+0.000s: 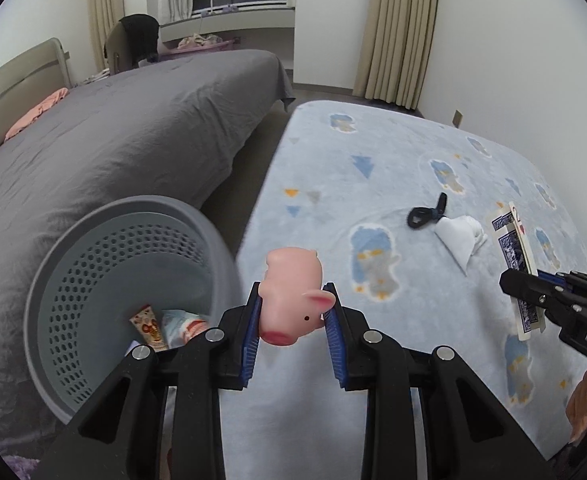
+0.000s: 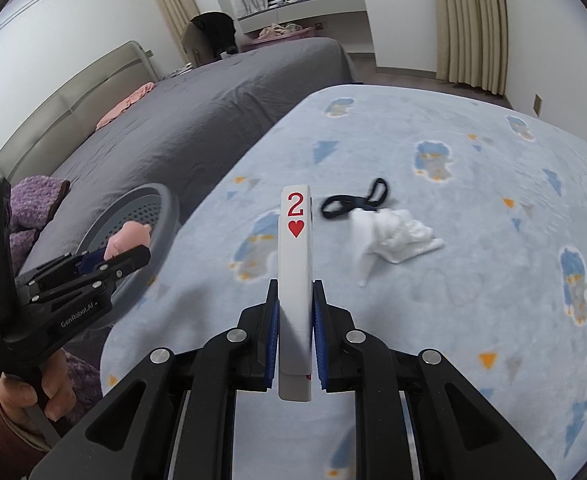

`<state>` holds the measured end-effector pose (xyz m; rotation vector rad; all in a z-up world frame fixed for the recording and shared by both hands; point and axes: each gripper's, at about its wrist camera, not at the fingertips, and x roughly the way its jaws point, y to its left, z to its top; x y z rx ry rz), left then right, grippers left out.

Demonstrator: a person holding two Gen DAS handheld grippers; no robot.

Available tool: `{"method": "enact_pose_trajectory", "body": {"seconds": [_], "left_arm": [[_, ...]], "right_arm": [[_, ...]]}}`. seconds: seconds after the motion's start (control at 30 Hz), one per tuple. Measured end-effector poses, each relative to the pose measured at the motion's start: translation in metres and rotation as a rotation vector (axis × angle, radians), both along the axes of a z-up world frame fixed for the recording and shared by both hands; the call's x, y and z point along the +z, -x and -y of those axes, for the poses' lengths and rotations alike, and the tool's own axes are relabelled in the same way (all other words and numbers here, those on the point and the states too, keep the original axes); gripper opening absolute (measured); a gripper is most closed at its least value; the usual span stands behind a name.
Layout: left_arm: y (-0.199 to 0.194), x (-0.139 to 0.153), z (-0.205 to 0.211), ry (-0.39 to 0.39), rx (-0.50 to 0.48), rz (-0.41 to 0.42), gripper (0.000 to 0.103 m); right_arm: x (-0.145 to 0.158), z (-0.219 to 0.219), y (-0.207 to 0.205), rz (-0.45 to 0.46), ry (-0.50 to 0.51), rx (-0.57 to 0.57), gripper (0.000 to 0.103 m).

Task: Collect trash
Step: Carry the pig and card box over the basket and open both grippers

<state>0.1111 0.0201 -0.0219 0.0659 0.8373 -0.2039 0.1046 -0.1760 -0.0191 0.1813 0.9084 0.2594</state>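
- The left gripper [image 1: 293, 320] is clamped on a pink pig toy [image 1: 291, 298], which it holds just right of the grey perforated basket [image 1: 73, 280], near its rim.
- Inside the basket lie some wrappers [image 1: 161, 326].
- The right gripper [image 2: 296, 328] is clamped on playing cards [image 2: 295, 264]; the front card shows a red 2 of hearts.
- The cards are held above the light blue blanket [image 2: 453, 280], which has a cartoon print.
- Farther on the blanket lie a crumpled white tissue [image 2: 393, 236] and a black band [image 2: 353, 200], touching each other.
- A bed with a grey cover [image 1: 133, 128] stands at the left, behind the basket.
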Motion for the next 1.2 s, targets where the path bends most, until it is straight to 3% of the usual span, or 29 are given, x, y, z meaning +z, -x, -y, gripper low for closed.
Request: {"method": "enact_pose_trajectory", "body": {"seconds": [0.33, 0.57, 0.8, 1.2], "left_arm": [[0.002, 0.013, -0.079, 0.008, 0.088, 0.028, 0.029], [-0.003, 0.004, -0.122, 0.017, 0.148, 0.014, 0.029], [-0.01, -0.012, -0.149, 0.018, 0.181, -0.023, 0.03], [-0.009, -0.017, -0.186, -0.004, 0.244, -0.017, 0.03]], "right_arm": [[0.006, -0.08, -0.012, 0.011, -0.019, 0.096, 0.015], [0.006, -0.128, -0.029, 0.01, -0.034, 0.148, 0.015], [-0.001, -0.162, -0.046, -0.012, -0.049, 0.193, 0.015], [-0.008, -0.216, -0.066, -0.039, -0.057, 0.265, 0.015]]}}
